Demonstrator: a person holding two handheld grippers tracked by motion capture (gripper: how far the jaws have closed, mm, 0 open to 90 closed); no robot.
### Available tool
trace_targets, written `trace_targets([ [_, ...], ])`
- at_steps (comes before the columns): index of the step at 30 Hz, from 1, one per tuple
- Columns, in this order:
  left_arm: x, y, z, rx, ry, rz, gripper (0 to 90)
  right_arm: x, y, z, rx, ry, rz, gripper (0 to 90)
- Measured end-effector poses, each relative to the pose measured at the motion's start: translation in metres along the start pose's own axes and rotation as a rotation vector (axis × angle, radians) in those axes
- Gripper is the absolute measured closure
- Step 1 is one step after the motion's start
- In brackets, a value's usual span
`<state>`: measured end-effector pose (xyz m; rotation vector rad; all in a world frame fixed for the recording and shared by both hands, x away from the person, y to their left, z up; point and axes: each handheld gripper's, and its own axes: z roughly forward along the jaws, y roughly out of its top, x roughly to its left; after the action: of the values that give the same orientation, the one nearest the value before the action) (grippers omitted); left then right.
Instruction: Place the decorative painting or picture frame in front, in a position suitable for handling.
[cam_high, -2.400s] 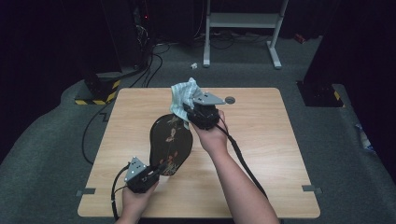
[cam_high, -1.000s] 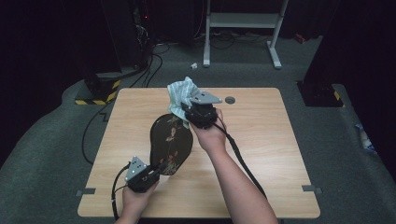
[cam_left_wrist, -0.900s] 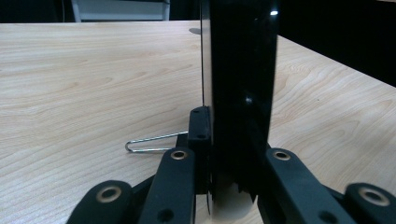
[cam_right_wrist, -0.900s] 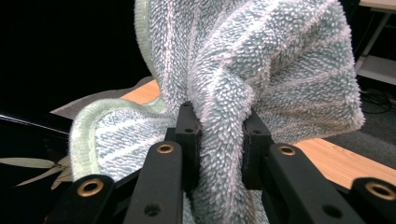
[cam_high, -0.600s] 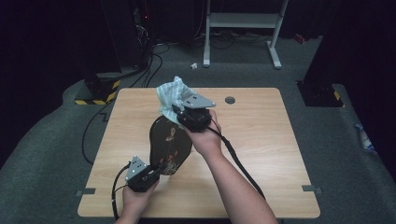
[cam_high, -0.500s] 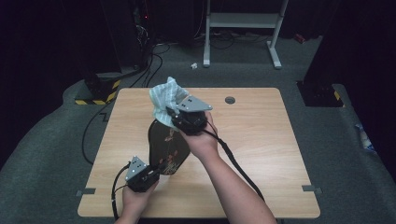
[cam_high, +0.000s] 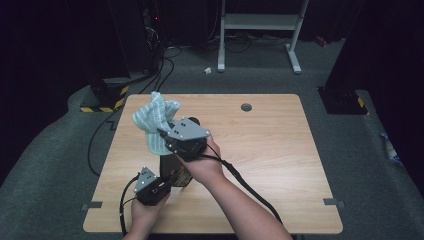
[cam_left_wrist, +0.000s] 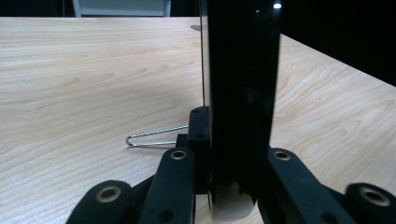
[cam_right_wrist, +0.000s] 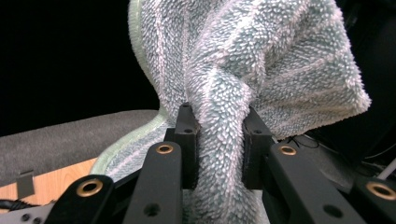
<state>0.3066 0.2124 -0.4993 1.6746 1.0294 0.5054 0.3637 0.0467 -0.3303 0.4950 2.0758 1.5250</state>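
right claw (cam_high: 167, 136) is clamped on the fluffy cloth (cam_high: 155, 121), just above the upright dark board (cam_left_wrist: 240, 84) pinched in the left claw (cam_high: 161, 181).

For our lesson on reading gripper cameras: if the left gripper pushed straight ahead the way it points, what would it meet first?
The left gripper is already clamped on the dark flat object; past it lies bare table, though depth is uncertain.
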Motion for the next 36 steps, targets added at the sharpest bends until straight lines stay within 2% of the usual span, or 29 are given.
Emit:
trace_targets([
  [3,0.000,0.000,0.000,0.002,0.000,0.001,79.6,0.006,0.000,0.000,0.001,0.007,-0.023,73.2],
  [11,0.000,0.000,0.000,0.002,0.000,0.003,79.7,0.017,-0.002,-0.001,0.006,0.030,-0.049,73.1],
  [13,0.000,0.000,0.000,0.002,0.000,0.003,79.7,0.018,-0.002,-0.001,0.006,0.020,-0.059,73.0],
  [21,-0.001,0.000,0.001,-0.003,0.002,0.003,79.8,0.015,-0.001,0.000,0.006,0.022,-0.045,72.9],
  [26,-0.001,0.000,0.000,-0.004,0.001,0.006,79.7,0.004,0.002,0.001,0.010,-0.001,-0.024,72.9],
  [31,-0.001,0.000,0.001,-0.006,-0.001,-0.001,79.8,-0.015,0.006,0.005,0.039,-0.019,0.011,73.0],
  [36,0.000,0.000,0.000,-0.002,-0.003,0.004,79.7,-0.035,0.003,0.010,0.061,-0.034,0.060,73.0],
])
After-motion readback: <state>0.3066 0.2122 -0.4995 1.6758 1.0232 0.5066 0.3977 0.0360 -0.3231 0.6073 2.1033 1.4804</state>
